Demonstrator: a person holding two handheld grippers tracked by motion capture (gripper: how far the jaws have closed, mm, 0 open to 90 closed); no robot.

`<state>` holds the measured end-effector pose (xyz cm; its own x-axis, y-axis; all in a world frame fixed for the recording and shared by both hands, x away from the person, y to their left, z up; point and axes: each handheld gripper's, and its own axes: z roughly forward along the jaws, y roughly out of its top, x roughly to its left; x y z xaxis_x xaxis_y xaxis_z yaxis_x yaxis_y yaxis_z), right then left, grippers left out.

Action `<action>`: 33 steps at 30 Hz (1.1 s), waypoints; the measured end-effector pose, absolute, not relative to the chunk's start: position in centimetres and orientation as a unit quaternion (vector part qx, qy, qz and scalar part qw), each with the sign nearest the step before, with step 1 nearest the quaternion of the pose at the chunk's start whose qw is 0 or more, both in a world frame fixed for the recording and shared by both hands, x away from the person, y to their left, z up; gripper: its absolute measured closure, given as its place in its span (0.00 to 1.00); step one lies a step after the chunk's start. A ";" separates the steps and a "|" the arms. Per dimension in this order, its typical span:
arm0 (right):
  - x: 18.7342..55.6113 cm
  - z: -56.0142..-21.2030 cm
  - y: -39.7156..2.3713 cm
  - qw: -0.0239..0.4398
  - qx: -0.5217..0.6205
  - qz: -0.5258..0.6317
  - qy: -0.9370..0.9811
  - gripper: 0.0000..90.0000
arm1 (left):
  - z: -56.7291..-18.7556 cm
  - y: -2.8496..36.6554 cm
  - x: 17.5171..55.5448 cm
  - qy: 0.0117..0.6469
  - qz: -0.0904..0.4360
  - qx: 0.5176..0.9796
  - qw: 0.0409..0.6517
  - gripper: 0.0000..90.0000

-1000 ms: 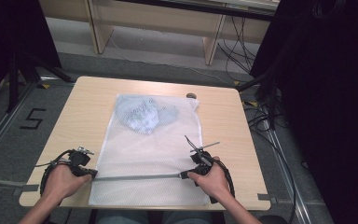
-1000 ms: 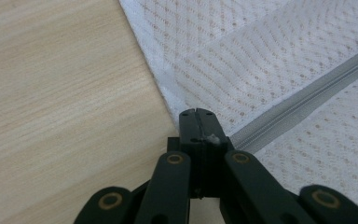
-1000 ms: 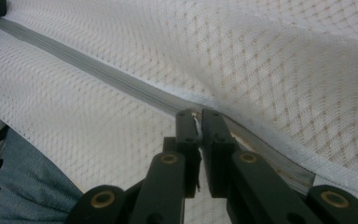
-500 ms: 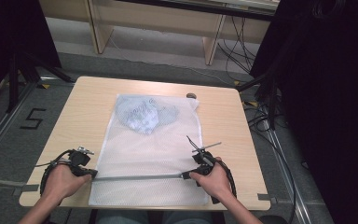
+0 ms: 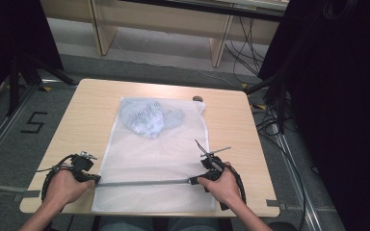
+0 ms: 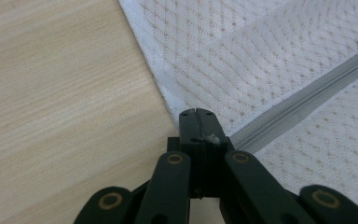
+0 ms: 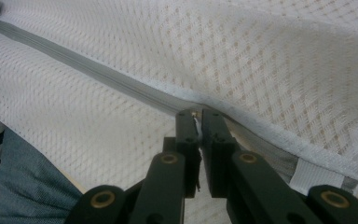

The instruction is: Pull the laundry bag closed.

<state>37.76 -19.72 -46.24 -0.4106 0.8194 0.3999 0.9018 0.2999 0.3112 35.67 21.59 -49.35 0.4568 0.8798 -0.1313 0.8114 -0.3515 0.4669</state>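
A white mesh laundry bag (image 5: 154, 159) lies flat on the wooden table (image 5: 91, 110), with a crumpled pale blue garment (image 5: 149, 118) inside its far end. A grey zipper (image 5: 144, 182) runs across the bag near the front edge. My left gripper (image 5: 95, 180) is shut on the zipper's left end at the bag's side seam; in the left gripper view the closed jaws (image 6: 196, 112) meet the zipper (image 6: 303, 105) there. My right gripper (image 5: 192, 181) is shut on the zipper pull near the right end (image 7: 196, 114), and the zipper (image 7: 98, 70) stretches away from it.
A small dark round object (image 5: 197, 98) sits at the table's far edge. Cables (image 5: 270, 120) trail over the floor on the right. A floor mark "5" (image 5: 33, 122) lies to the left. The person's knee in jeans (image 7: 23, 186) is below the table's front edge.
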 end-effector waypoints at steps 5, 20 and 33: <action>37.7 -46.3 -19.8 0.078 -0.538 -0.247 -0.802 0.96 | -49.3 21.6 35.7 0.515 0.072 0.820 0.240 1.00; 37.7 -46.3 -20.1 0.079 -0.538 -0.247 -0.802 0.96 | -49.2 21.6 35.7 0.515 0.071 0.822 0.232 1.00; 37.7 -46.3 -20.5 0.086 -0.542 -0.242 -0.800 0.96 | -49.2 21.6 35.7 0.514 0.066 0.824 0.230 1.00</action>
